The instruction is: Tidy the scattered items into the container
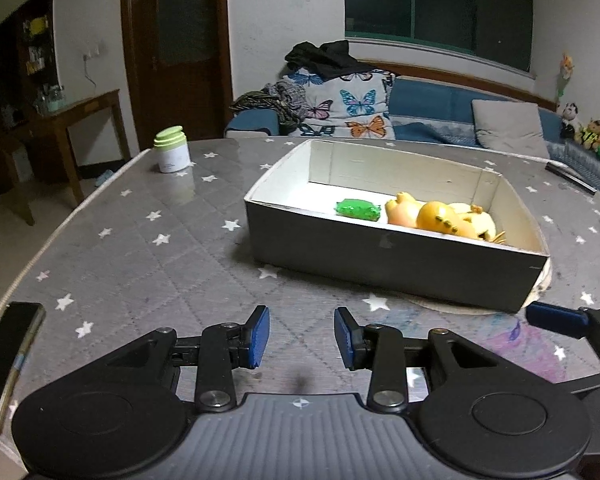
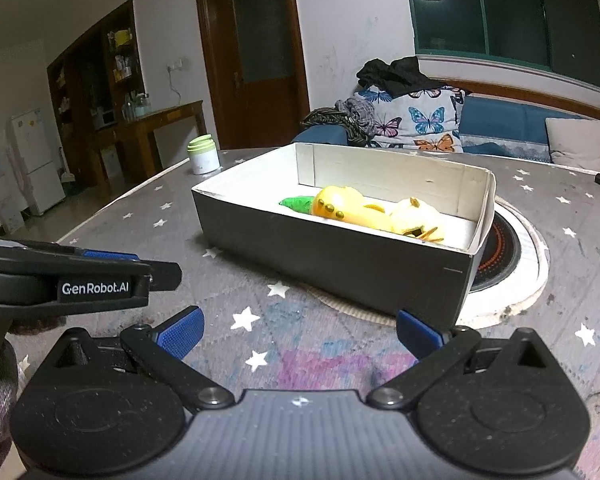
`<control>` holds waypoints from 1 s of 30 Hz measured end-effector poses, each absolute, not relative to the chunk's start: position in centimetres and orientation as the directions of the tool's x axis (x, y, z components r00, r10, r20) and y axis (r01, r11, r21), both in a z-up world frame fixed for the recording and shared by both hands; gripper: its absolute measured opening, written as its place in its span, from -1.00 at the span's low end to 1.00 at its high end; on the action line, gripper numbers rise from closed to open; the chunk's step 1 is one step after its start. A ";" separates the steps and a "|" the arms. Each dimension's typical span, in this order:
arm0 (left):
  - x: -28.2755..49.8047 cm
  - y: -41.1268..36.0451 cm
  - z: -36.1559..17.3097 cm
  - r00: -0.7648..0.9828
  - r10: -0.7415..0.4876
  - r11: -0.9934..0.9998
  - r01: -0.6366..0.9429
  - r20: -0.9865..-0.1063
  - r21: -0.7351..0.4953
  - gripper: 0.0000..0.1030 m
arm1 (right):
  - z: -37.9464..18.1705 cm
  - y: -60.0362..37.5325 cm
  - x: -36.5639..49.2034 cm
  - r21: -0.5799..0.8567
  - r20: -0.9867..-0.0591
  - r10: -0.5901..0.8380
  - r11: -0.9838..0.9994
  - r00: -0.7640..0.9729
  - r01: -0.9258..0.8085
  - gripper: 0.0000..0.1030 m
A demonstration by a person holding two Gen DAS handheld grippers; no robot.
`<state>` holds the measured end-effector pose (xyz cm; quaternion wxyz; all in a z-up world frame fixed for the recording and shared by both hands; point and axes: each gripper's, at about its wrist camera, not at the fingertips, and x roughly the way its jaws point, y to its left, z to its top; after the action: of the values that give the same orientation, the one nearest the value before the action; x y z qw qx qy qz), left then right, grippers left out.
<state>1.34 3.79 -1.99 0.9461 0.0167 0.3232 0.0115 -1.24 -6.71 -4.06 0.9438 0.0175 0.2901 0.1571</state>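
A grey cardboard box [image 1: 380,256] with a white inside stands on the star-patterned table; it also shows in the right wrist view [image 2: 340,264]. In it lie a green toy [image 1: 357,209] and yellow toys [image 1: 440,218], seen too in the right wrist view as the green toy [image 2: 296,203] and yellow toys [image 2: 364,210]. My left gripper [image 1: 302,336] is open and empty, low over the table in front of the box. My right gripper [image 2: 300,334] is open wide and empty, just before the box's near corner. The left gripper's side [image 2: 100,280] shows to its left.
A white jar with a green lid [image 1: 172,150] stands at the table's far left. A phone [image 1: 8,356] lies at the left edge. A round hob plate [image 2: 512,264] lies under the box's right end. A dark remote [image 1: 572,178] lies far right. A sofa stands behind.
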 end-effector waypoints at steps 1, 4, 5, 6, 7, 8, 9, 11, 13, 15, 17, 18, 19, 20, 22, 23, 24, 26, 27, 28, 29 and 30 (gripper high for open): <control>1.3 3.7 -2.0 0.791 0.040 0.999 -0.013 -0.610 0.048 -0.25 | -4.1 -6.7 -1.2 0.124 -0.543 0.305 0.950 0.783 -0.285 1.00; 1.4 3.7 -2.1 0.791 0.044 0.998 -0.011 -0.610 0.058 -0.25 | -4.1 -6.8 -1.3 0.125 -0.544 0.304 0.951 0.782 -0.283 1.00; 1.4 3.7 -2.2 0.791 0.046 0.998 -0.011 -0.610 0.061 -0.25 | -4.1 -6.8 -1.3 0.125 -0.544 0.304 0.951 0.782 -0.282 1.00; 1.4 3.6 -2.2 0.792 0.049 0.998 -0.010 -0.609 0.067 -0.25 | -4.1 -6.8 -1.3 0.124 -0.545 0.302 0.952 0.782 -0.281 1.00; 1.4 3.5 -2.2 0.793 0.053 0.997 -0.010 -0.607 0.075 -0.25 | -4.1 -6.9 -1.2 0.124 -0.545 0.302 0.952 0.782 -0.281 1.00; 1.4 3.4 -2.2 0.794 0.058 0.996 -0.008 -0.605 0.084 -0.25 | -4.1 -6.9 -1.2 0.125 -0.546 0.303 0.951 0.781 -0.282 1.00; 1.3 3.3 -2.2 0.796 0.061 0.996 -0.006 -0.603 0.093 -0.25 | -4.1 -6.9 -1.2 0.125 -0.546 0.303 0.951 0.781 -0.282 1.00; 1.4 3.2 -2.2 0.797 0.063 0.995 -0.001 -0.600 0.103 -0.25 | -4.1 -6.9 -1.2 0.124 -0.547 0.301 0.952 0.781 -0.280 1.00; 1.4 3.1 -2.2 0.798 0.063 0.994 0.002 -0.600 0.107 -0.25 | -4.2 -7.0 -1.2 0.127 -0.548 0.301 0.952 0.780 -0.278 1.00; 1.5 3.0 -2.2 0.797 0.064 0.994 0.003 -0.600 0.110 -0.25 | -4.2 -7.0 -1.1 0.128 -0.550 0.301 0.952 0.779 -0.277 1.00; 1.6 3.0 -2.3 0.798 0.065 0.993 0.006 -0.599 0.115 -0.25 | -4.2 -7.0 -1.1 0.128 -0.552 0.300 0.953 0.778 -0.276 1.00; 1.6 2.9 -2.3 0.798 0.064 0.993 0.008 -0.599 0.117 -0.25 | -4.2 -6.9 -1.1 0.128 -0.554 0.299 0.953 0.777 -0.276 1.00; 1.7 2.9 -2.3 0.797 0.063 0.993 0.009 -0.601 0.117 -0.25 | -4.3 -7.0 -1.1 0.128 -0.554 0.299 0.953 0.777 -0.276 1.00; 1.7 2.9 -2.4 0.796 0.062 0.993 0.011 -0.602 0.117 -0.25 | -4.3 -7.0 -1.0 0.128 -0.556 0.299 0.953 0.776 -0.275 1.00; 1.8 2.9 -2.5 0.793 0.061 0.993 0.013 -0.606 0.117 -0.25 | -4.4 -7.0 -0.9 0.127 -0.559 0.296 0.954 0.774 -0.273 1.00; 1.9 2.9 -2.5 0.791 0.062 0.993 0.013 -0.608 0.118 -0.25 | -4.4 -6.9 -0.9 0.127 -0.561 0.295 0.954 0.773 -0.272 1.00; 2.0 2.8 -2.6 0.790 0.062 0.993 0.013 -0.610 0.119 -0.25 | -4.4 -6.9 -0.8 0.126 -0.562 0.294 0.954 0.773 -0.271 1.00; 2.2 2.9 -2.6 0.787 0.065 0.993 0.011 -0.613 0.119 -0.25 | -4.5 -6.9 -0.7 0.124 -0.566 0.290 0.955 0.772 -0.267 1.00; 2.3 2.9 -2.6 0.787 0.065 0.993 0.010 -0.614 0.118 -0.25 | -4.5 -6.9 -0.7 0.123 -0.568 0.286 0.956 0.772 -0.265 1.00; 2.5 2.9 -2.6 0.786 0.065 0.993 0.010 -0.615 0.118 -0.25 | -4.5 -6.8 -0.6 0.120 -0.570 0.281 0.958 0.772 -0.260 1.00; 2.6 2.9 -2.6 0.784 0.064 0.993 0.012 -0.617 0.118 -0.25 | -4.5 -6.8 -0.5 0.118 -0.573 0.276 0.960 0.772 -0.256 1.00; 2.7 2.9 -2.6 0.783 0.063 0.993 0.014 -0.619 0.118 -0.25 | -4.6 -6.8 -0.4 0.116 -0.576 0.272 0.961 0.771 -0.252 1.00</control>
<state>2.74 2.90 -2.62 0.9424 0.0583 0.3290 0.0129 -0.40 -6.80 -4.56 0.9410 0.0160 0.3082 0.1392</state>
